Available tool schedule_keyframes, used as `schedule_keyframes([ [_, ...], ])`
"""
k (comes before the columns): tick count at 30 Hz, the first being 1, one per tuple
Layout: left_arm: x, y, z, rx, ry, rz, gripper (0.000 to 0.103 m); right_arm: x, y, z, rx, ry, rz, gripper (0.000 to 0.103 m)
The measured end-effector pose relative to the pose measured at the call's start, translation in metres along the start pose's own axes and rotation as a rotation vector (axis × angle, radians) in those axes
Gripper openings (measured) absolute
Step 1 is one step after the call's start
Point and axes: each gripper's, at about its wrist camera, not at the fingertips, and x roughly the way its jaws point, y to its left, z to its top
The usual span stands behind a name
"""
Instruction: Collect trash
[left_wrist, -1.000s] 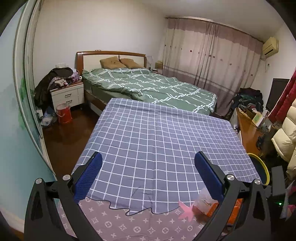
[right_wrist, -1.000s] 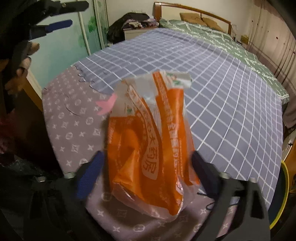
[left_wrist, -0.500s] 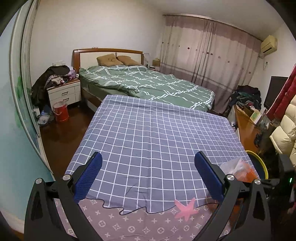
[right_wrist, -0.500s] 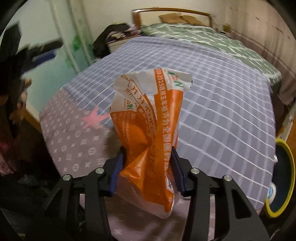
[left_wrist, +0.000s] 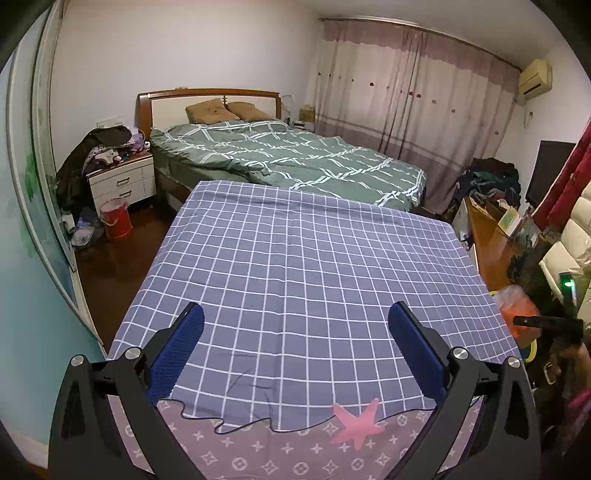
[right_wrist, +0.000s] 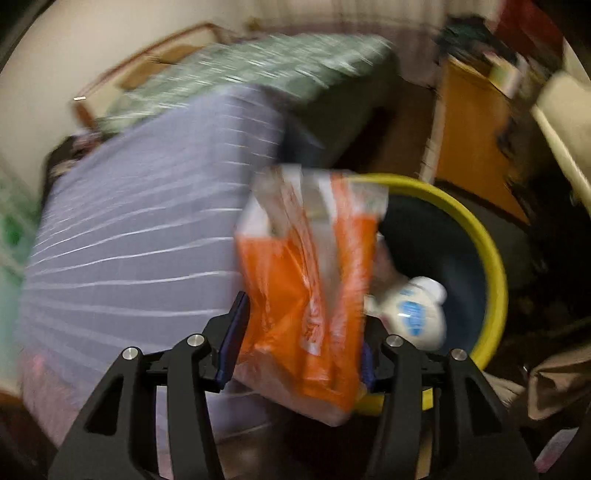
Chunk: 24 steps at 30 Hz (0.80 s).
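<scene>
An orange and clear plastic bag (right_wrist: 306, 295) sits between the blue pads of my right gripper (right_wrist: 303, 332), which grip it while the jaws ease slightly apart. The bag hangs over the near rim of a yellow-rimmed dark bin (right_wrist: 491, 258) that holds a white bottle (right_wrist: 413, 314). In the left wrist view the same bag (left_wrist: 513, 310) shows past the table's right edge. My left gripper (left_wrist: 295, 314) stands wide open above the blue checked cloth (left_wrist: 295, 258), with nothing between its fingers. A pink star-shaped piece (left_wrist: 356, 421) lies on the near patterned cloth.
A bed with a green quilt (left_wrist: 295, 158) stands behind the table. A white nightstand (left_wrist: 122, 181) and a red bucket (left_wrist: 116, 218) are at the left. A wooden desk (left_wrist: 491, 236) and a cream chair (left_wrist: 569, 236) crowd the right, close to the bin.
My right gripper closed on the orange bag, lifted it off the table and swung it right, over the yellow-rimmed bin. The left gripper drifted slightly and stayed open.
</scene>
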Motion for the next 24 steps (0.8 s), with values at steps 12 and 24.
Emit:
schedule_keyframes([
  [12,0.01,-0.022,0.003,0.047,0.012,-0.026,0.098,-0.014,-0.026,0.005,0.095,-0.129,-0.191,0.069],
  [24,-0.024,-0.03,-0.012,0.076,-0.044,-0.014,0.098,-0.14,0.104,-0.099,-0.129,-0.411,-0.019,0.088],
])
